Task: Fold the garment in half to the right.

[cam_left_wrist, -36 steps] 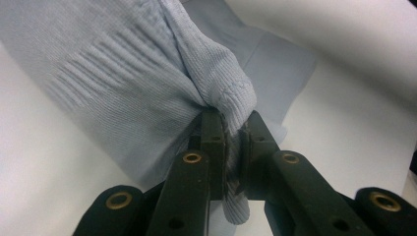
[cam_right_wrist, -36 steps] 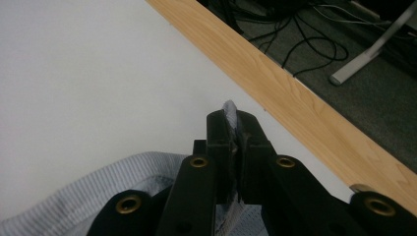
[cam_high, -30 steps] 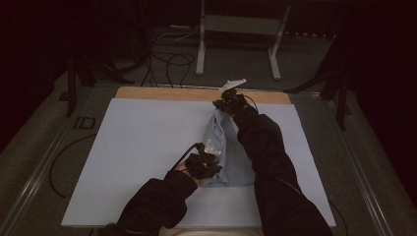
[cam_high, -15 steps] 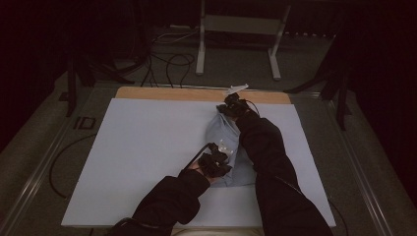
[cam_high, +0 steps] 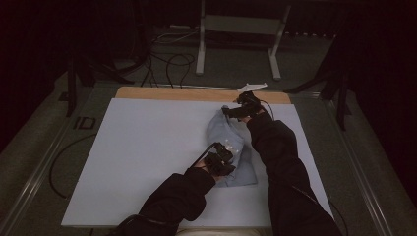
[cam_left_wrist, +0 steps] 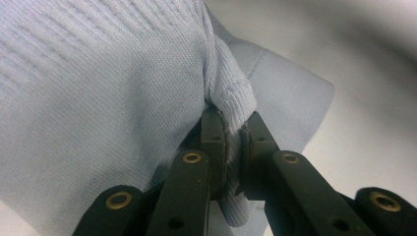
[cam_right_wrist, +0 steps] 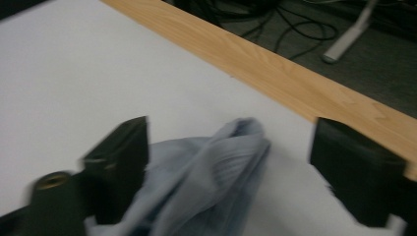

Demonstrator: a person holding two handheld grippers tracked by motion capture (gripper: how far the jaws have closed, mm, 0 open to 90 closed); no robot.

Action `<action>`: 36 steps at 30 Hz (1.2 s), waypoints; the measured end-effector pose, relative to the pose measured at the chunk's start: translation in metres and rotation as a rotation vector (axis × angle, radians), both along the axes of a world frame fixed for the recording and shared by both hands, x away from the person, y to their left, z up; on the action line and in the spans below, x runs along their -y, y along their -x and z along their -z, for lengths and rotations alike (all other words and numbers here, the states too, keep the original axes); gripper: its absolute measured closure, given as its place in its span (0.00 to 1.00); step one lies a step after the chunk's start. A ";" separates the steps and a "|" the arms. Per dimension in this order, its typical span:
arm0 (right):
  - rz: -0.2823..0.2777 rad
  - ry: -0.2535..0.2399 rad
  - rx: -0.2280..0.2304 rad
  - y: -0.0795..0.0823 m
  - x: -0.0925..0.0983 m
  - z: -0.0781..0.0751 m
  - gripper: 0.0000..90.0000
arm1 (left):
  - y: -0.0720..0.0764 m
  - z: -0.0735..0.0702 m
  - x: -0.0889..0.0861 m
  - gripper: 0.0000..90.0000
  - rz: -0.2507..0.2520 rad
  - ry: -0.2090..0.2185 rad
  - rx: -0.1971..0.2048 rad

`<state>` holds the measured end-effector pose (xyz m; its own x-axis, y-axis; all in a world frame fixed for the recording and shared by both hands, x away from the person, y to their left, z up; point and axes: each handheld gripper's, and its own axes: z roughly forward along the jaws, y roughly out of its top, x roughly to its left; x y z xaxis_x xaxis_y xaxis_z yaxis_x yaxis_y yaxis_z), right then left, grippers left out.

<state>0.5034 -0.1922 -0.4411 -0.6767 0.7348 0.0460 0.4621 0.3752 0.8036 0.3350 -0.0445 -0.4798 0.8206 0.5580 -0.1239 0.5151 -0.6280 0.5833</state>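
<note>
On the right half of the bench (cam_high: 147,147), a light blue shirt (cam_high: 231,147) is lying bunched into a long heap, running from near the far edge toward the near edge. It is resting on the white sheet (cam_high: 137,162) that is covering most of the bench, with a strip of bare wood (cam_high: 167,93) showing along the far edge.

At the heap's near end, the left gripper (cam_high: 223,156) is pinching a ribbed fold of the shirt (cam_left_wrist: 231,98); in the left gripper view the jaws are pressing together with the knit squeezed between them, and the rest of the cloth is spreading away up and to the left.

At the heap's far end, close to the wooden strip, the right gripper (cam_high: 235,111) is hovering just over the shirt. Its jaws have just been opening and are now standing wide apart; in the right gripper view a crumpled tip of the shirt (cam_right_wrist: 221,167) is lying between them on the sheet, touching neither pad as far as the blurred picture is showing.

Both dark sleeves are reaching in from the near edge, the right one (cam_high: 280,162) lying alongside the shirt's right side, the left one (cam_high: 172,196) coming in at a slant from the near edge's middle.
</note>
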 end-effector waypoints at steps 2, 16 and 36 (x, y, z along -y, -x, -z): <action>0.014 -0.007 0.008 0.007 0.006 -0.003 0.15 | 0.000 0.000 0.004 0.93 0.005 -0.007 0.002; 0.006 -0.022 0.052 0.043 0.035 -0.010 0.13 | 0.008 0.002 0.033 0.75 0.075 0.002 -0.025; -0.025 -0.061 0.070 0.067 0.043 -0.022 0.11 | 0.023 -0.029 0.019 0.46 0.120 0.046 0.073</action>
<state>0.4366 -0.2347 -0.4195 -0.6982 0.7147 0.0421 0.3947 0.3351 0.8555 0.3116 -0.0637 -0.4511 0.8888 0.4504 -0.0846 0.3932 -0.6546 0.6456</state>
